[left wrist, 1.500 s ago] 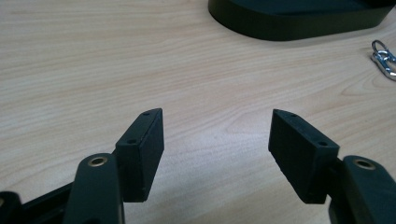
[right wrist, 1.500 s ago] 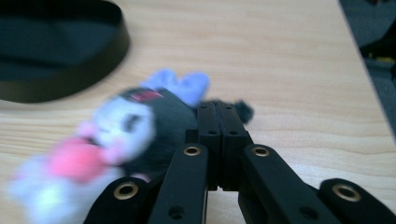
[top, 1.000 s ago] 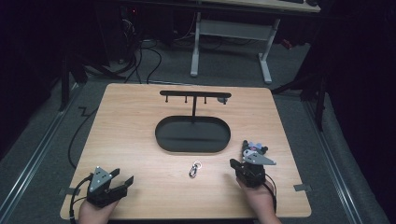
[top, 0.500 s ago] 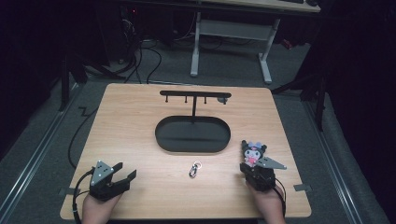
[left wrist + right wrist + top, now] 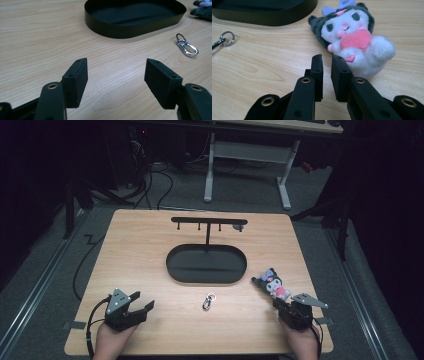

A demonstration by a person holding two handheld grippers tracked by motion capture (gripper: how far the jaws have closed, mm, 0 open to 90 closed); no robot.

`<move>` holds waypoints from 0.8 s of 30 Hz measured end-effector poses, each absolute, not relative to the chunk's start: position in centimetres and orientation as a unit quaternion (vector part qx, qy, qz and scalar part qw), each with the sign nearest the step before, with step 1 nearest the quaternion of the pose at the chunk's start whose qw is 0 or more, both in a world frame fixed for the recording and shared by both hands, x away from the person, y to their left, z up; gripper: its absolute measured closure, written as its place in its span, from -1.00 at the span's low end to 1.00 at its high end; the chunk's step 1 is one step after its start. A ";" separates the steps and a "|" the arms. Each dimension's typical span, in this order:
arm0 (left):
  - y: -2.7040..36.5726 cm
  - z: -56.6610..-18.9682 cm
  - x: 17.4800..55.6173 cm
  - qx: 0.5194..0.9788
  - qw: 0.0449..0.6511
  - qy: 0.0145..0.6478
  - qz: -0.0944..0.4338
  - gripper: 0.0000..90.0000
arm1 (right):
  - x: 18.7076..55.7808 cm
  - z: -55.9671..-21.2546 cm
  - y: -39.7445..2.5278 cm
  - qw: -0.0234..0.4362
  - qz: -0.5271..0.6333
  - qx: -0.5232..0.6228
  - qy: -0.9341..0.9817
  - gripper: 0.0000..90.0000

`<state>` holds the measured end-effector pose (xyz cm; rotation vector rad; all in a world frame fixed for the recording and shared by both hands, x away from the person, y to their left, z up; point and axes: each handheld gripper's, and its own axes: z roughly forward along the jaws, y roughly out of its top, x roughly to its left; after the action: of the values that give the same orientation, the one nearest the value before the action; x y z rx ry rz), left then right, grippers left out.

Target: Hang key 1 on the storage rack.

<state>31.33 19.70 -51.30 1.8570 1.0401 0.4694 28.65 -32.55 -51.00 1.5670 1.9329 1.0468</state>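
Observation:
A small plush toy (image 5: 272,282) with grey ears, a white face and a pink heart lies on its back at the table's right side. In the right gripper view the plush (image 5: 352,37) lies just beyond and to the right of my right gripper (image 5: 327,62). That gripper's jaws stand nearly together with nothing between them. In the high view my right gripper (image 5: 277,304) rests near the front right corner. My left gripper (image 5: 142,301) sits at the front left. Its jaws are wide open over bare wood (image 5: 116,75). A silver key clasp (image 5: 208,300) lies between the two grippers.
A black oval tray (image 5: 172,270) sits at the table's centre, with a black hook rail (image 5: 207,222) on a post rising from its far side. The tray's wall (image 5: 120,31) shows ahead of the left gripper, the clasp (image 5: 187,46) to its right.
My right gripper has let go of the plush and drawn back toward the front edge. The plush now lies alone on the table. The left gripper has shifted slightly.

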 end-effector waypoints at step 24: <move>19.6 -51.4 31.2 0.771 0.463 0.393 0.189 -0.20 | 29.2 -50.1 -28.7 0.179 0.354 0.519 0.757 0.42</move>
<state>31.24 19.59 -51.44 1.8961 0.9655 0.4658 29.19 -28.74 -50.14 1.4676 2.1412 0.9995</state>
